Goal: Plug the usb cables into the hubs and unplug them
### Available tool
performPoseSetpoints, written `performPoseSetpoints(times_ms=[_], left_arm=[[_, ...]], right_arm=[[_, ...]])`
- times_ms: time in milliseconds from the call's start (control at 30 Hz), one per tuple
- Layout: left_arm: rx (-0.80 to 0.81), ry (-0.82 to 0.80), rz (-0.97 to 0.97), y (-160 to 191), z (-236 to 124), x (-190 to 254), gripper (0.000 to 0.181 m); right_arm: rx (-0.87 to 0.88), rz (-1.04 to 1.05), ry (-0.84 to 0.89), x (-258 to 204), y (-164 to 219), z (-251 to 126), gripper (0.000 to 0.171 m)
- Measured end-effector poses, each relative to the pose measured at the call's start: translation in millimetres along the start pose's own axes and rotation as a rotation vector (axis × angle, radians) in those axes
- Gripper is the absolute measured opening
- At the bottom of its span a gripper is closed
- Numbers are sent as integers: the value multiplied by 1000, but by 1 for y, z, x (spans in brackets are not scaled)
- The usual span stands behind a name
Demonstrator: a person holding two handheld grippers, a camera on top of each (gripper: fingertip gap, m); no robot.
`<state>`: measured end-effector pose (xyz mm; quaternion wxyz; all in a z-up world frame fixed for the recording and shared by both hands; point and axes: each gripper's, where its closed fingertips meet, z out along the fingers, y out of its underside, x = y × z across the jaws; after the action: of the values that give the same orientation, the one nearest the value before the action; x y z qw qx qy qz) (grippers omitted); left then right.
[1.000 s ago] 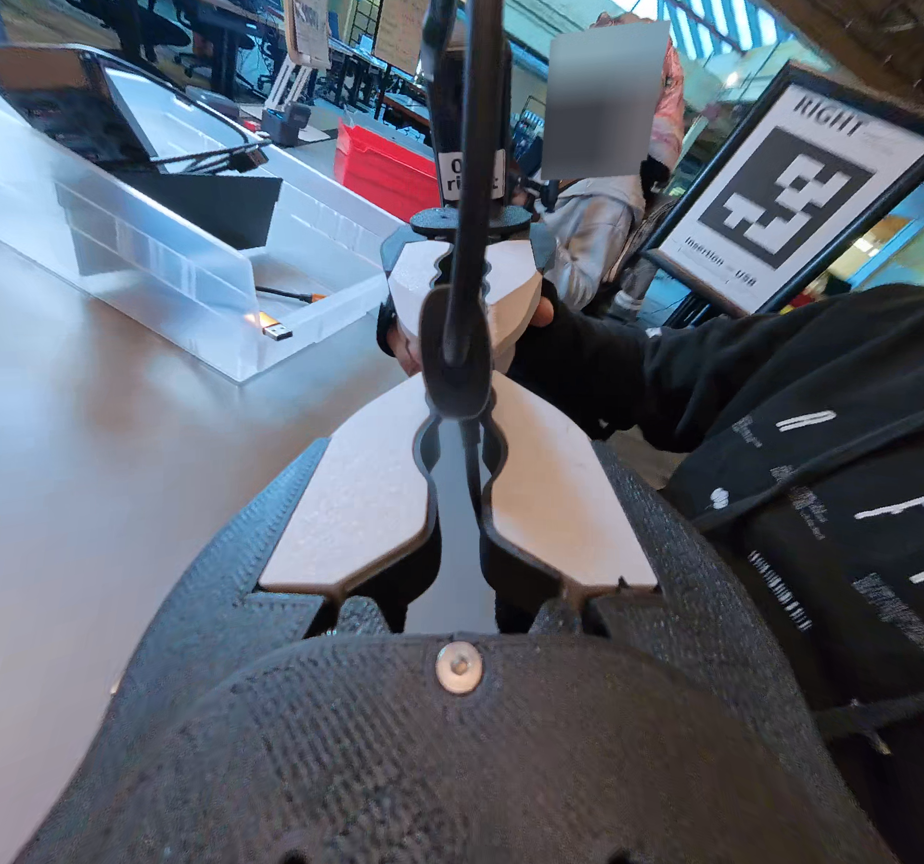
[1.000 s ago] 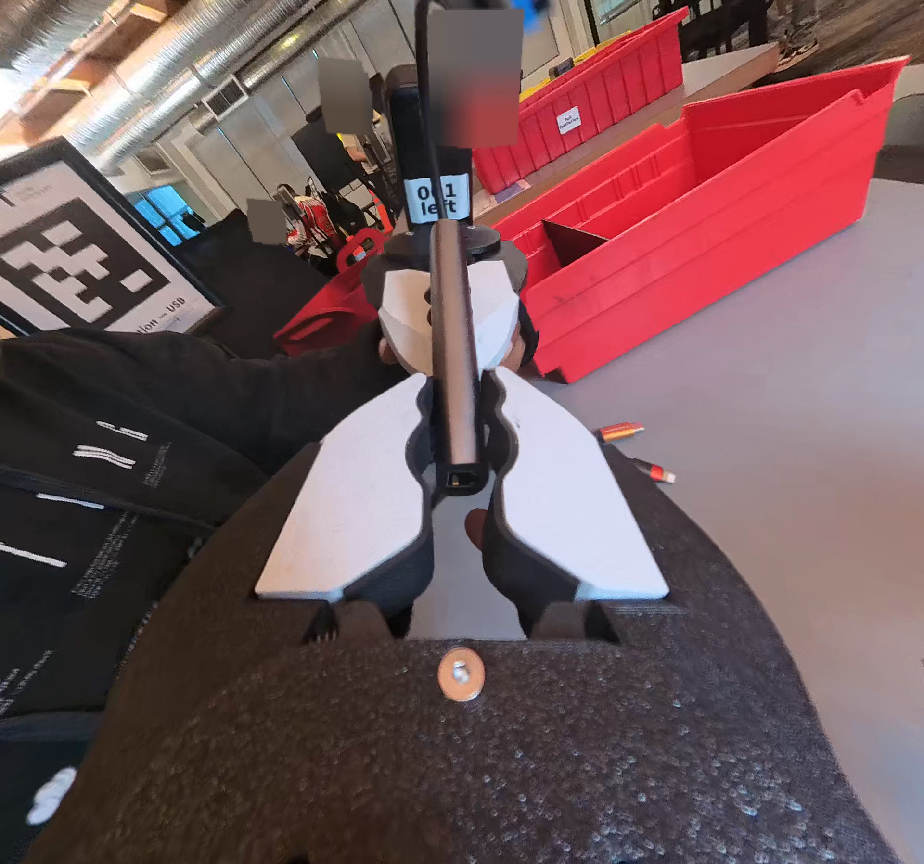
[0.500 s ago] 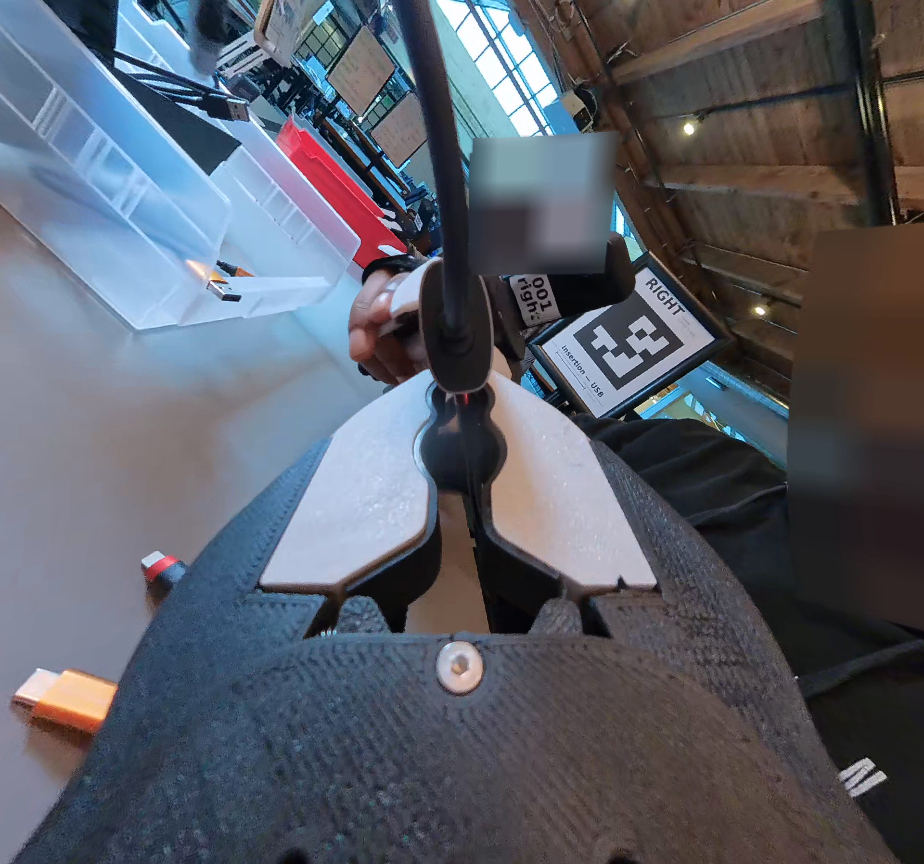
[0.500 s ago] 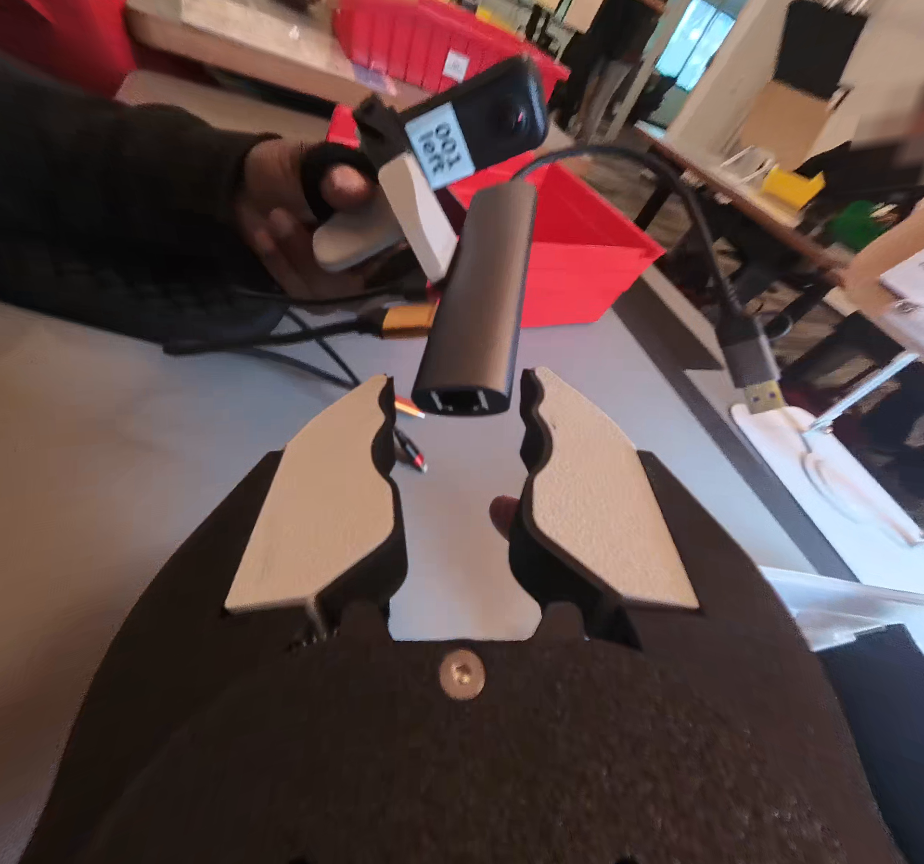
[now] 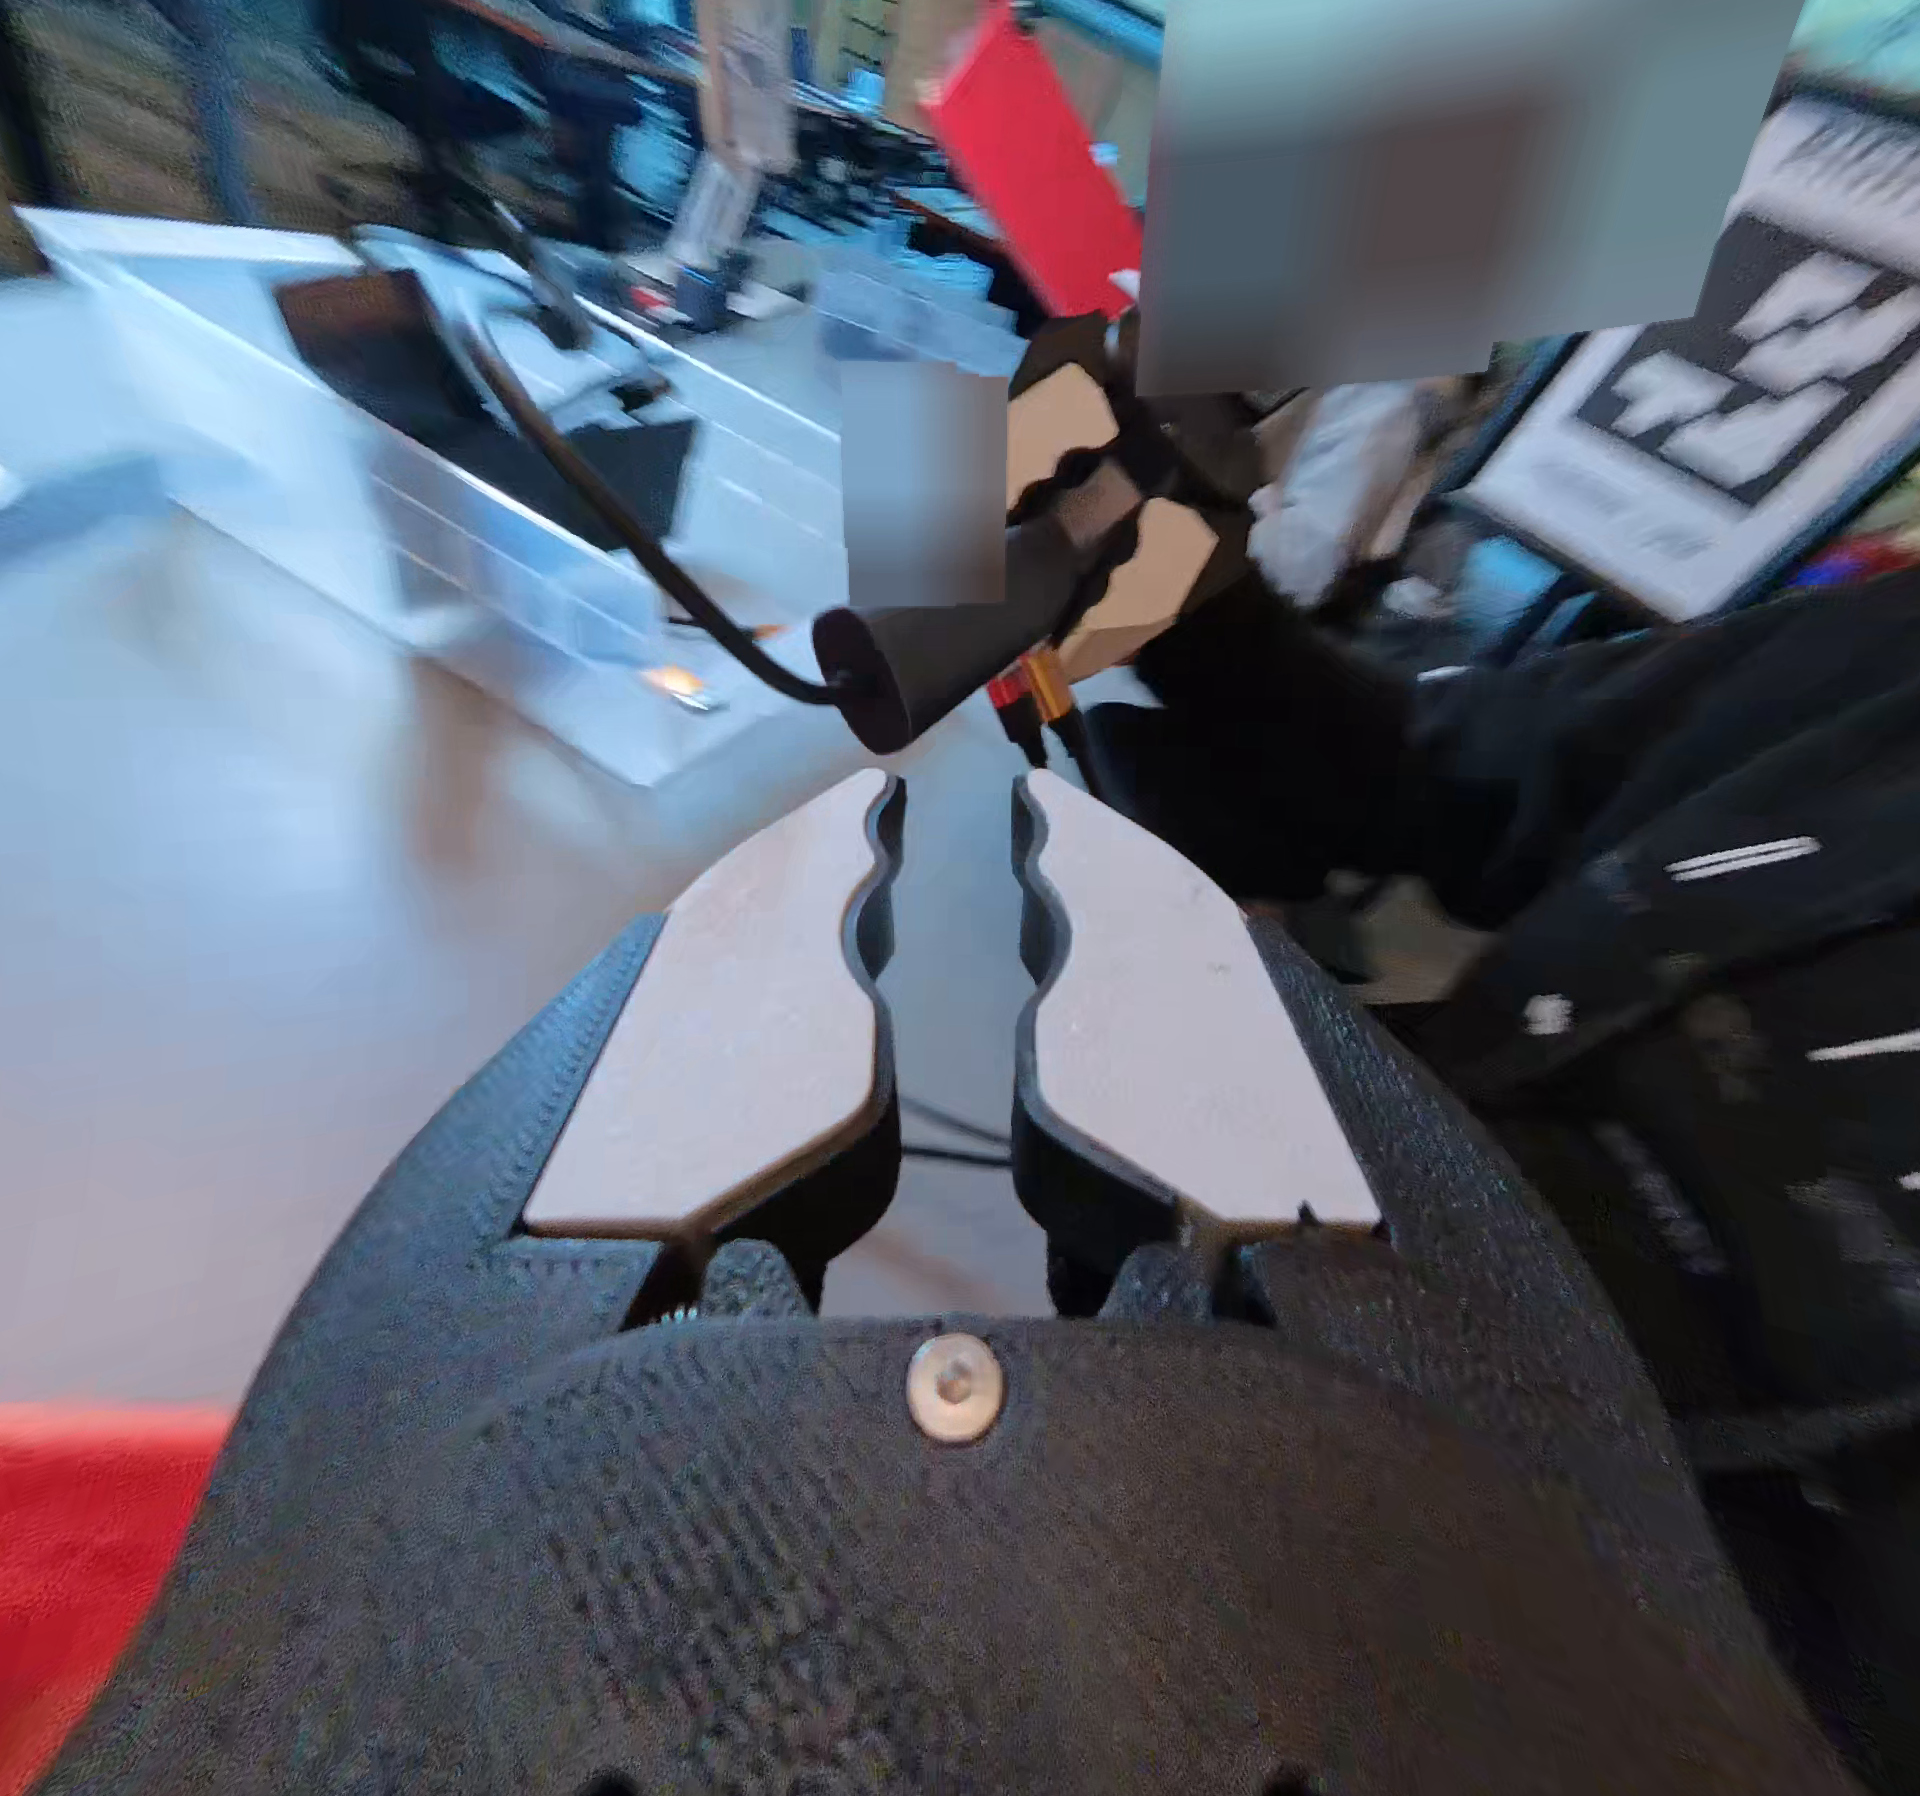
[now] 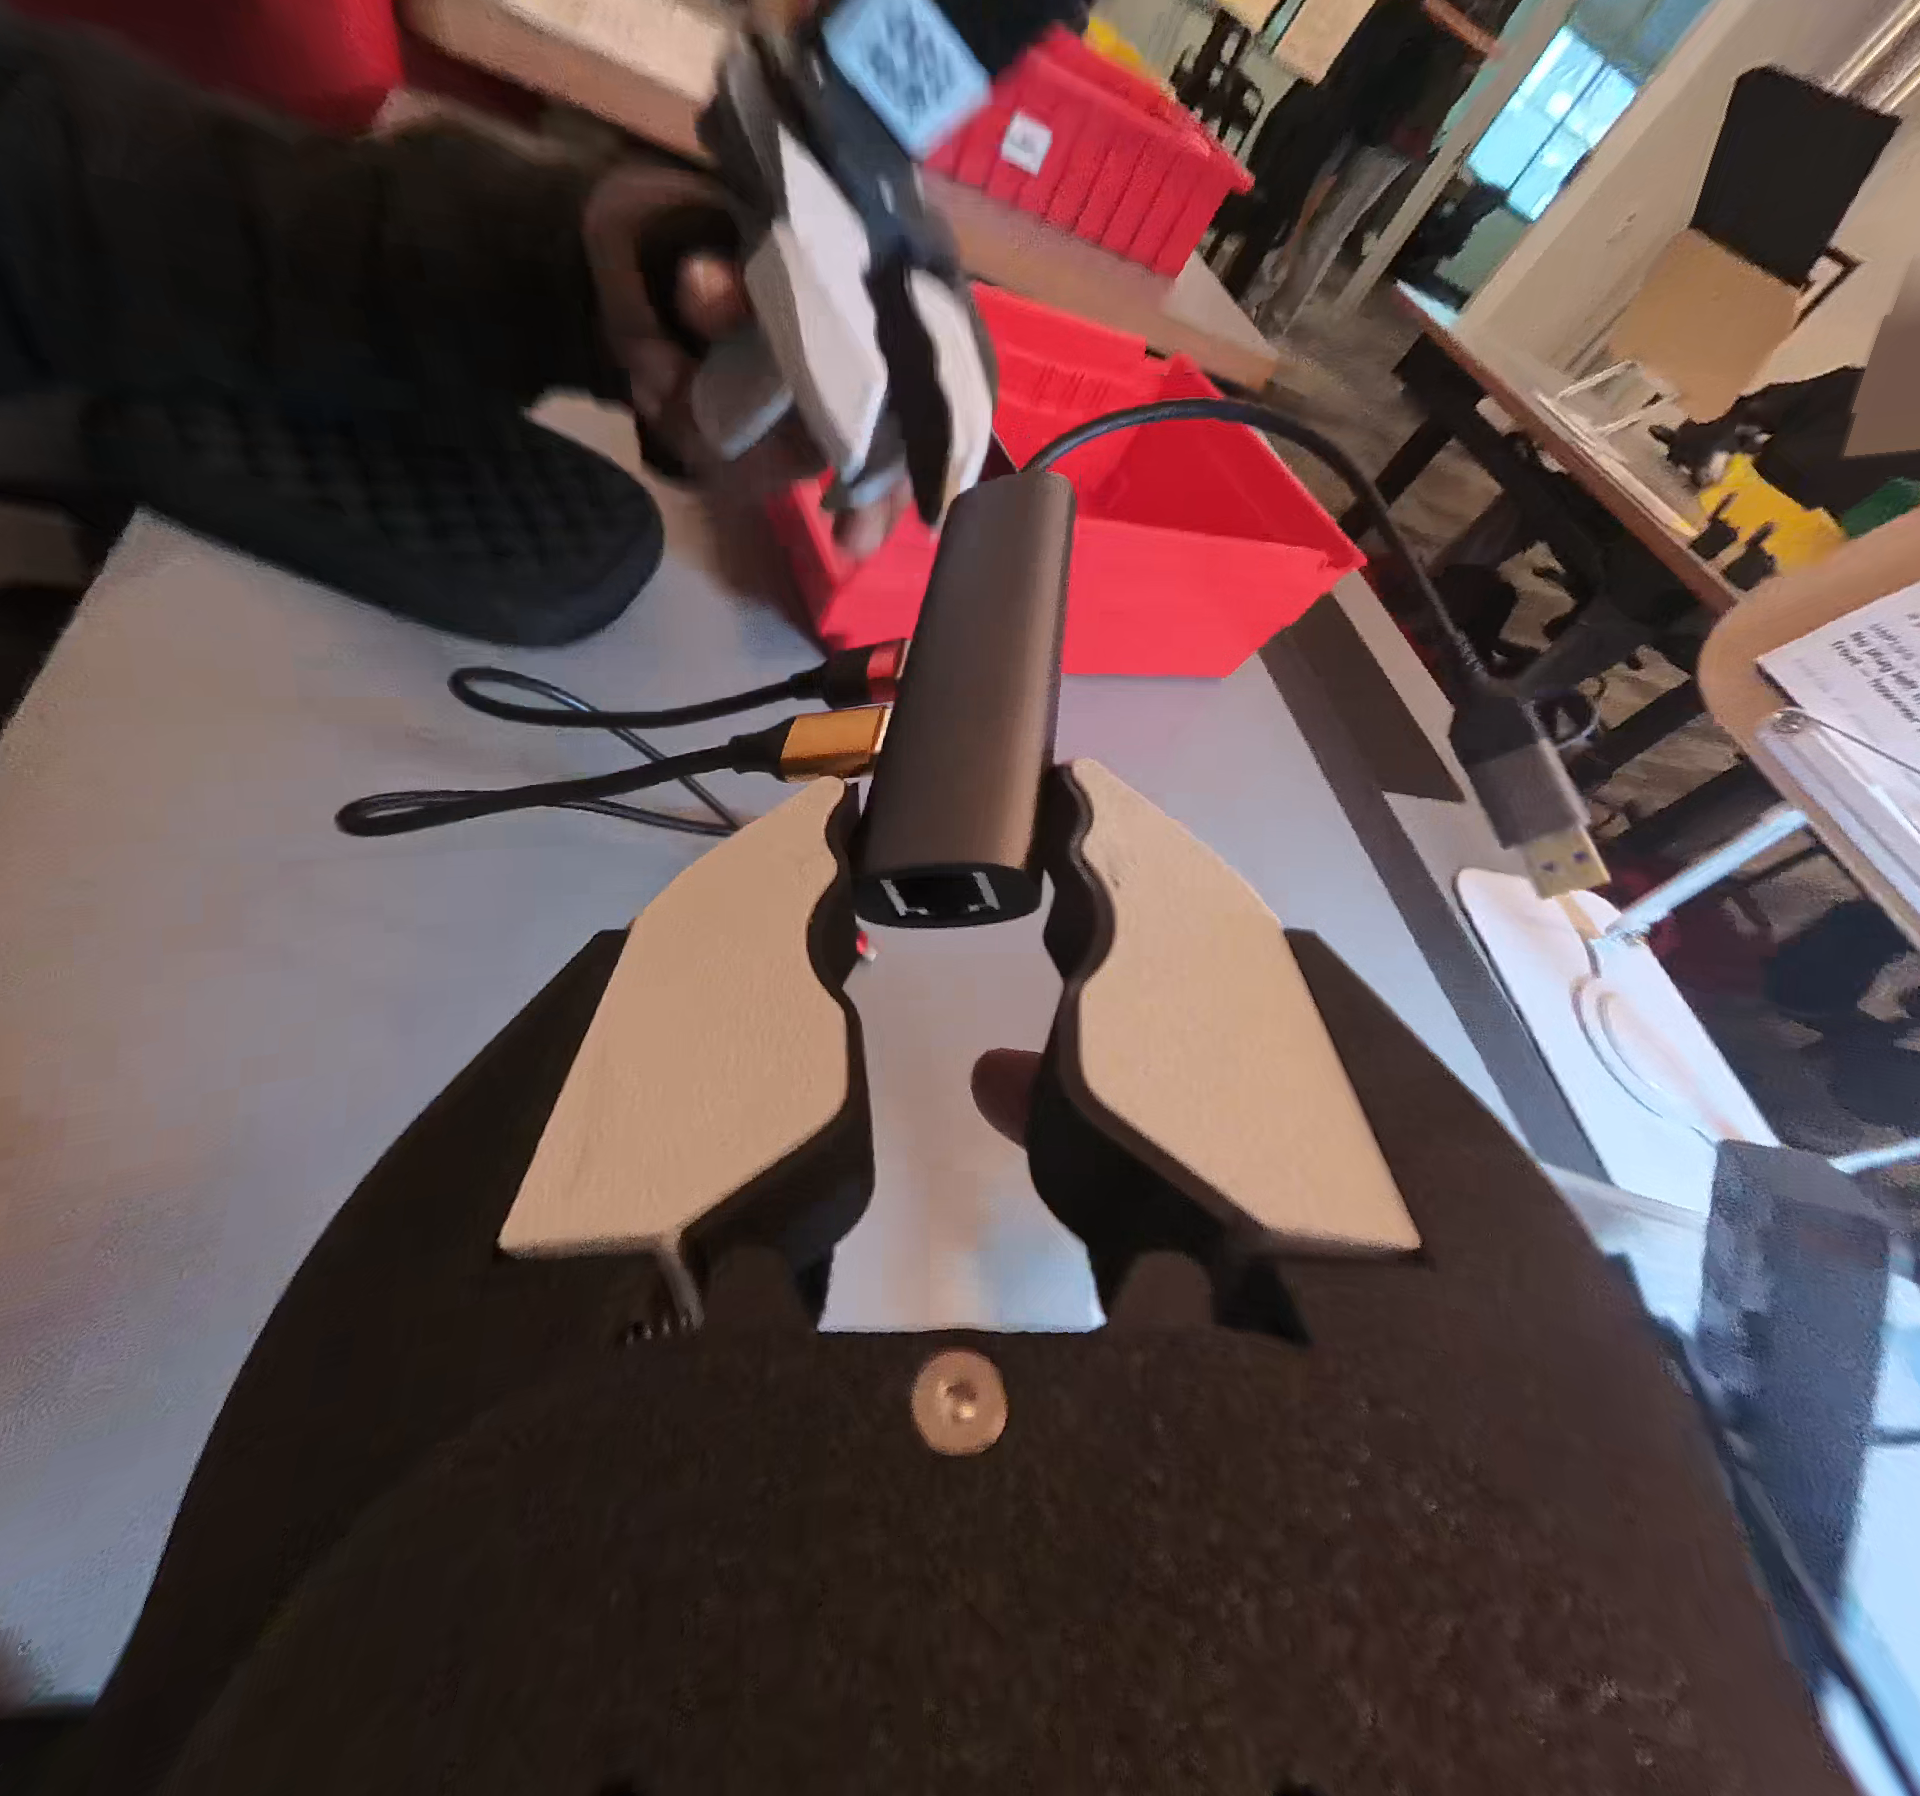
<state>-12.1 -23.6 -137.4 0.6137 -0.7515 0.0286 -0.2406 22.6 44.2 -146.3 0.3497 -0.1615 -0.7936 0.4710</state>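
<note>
My right gripper (image 6: 951, 796) is shut on the near end of a dark grey USB hub (image 6: 982, 666) and holds it above the grey table (image 6: 312, 967). A red-plug cable (image 6: 868, 668) and a gold-plug cable (image 6: 831, 744) sit in the hub's left side. The hub's own lead ends in a loose USB plug (image 6: 1538, 801) at the right. My left gripper (image 5: 956, 790) is open and empty, just short of the hub's far end (image 5: 914, 666). It shows blurred beyond the hub in the right wrist view (image 6: 904, 479). The right gripper (image 5: 1081, 520) shows in the left wrist view.
A clear plastic bin (image 5: 499, 541) with cables stands on the table's left in the left wrist view. A red bin (image 6: 1195, 583) stands beyond the hub. The table's right edge (image 6: 1382, 811) is near. A framed marker sign (image 5: 1766, 396) and the person's dark sleeve (image 6: 260, 292) are close. The tips of one gripper are about 8 cm away from the tips of the other.
Half a second ago the left gripper held the hub and the right was open around it. Now the right has shut on the hub; the left has let go and drawn back.
</note>
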Motion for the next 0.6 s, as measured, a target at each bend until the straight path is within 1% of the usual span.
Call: performPoseSetpoints(times_ms=[67, 100, 167, 233, 300, 367, 433, 467, 533, 600], left_arm=[[1, -139, 173, -14, -13, -4, 18], [-11, -178, 252, -18, -14, -3, 20], [-89, -188, 378, -14, -3, 3, 29], [-269, -155, 439, 12, 18, 3, 44], [-452, -91, 476, 45, 33, 1, 52], [-595, -38, 495, 73, 39, -4, 49], [-668, 45, 503, 88, 41, 1, 37], [-670, 60, 499, 90, 42, 2, 32], [-653, 91, 473, 90, 42, 6, 28], [-605, 83, 445, 87, 43, 6, 25]], right_arm=[[-115, -39, -44, -2, 12, -1, 33], [-178, -54, -82, -5, 19, 2, 33], [-275, -106, -151, -16, 27, 15, 33], [-349, -170, -219, -30, 30, 30, 33], [-391, -234, -264, -40, 29, 41, 33], [-443, -301, -289, -47, 29, 48, 33], [-492, -353, -298, -52, 31, 49, 33], [-506, -367, -306, -55, 31, 48, 33], [-506, -381, -300, -57, 31, 46, 33], [-499, -386, -265, -53, 31, 44, 32]])
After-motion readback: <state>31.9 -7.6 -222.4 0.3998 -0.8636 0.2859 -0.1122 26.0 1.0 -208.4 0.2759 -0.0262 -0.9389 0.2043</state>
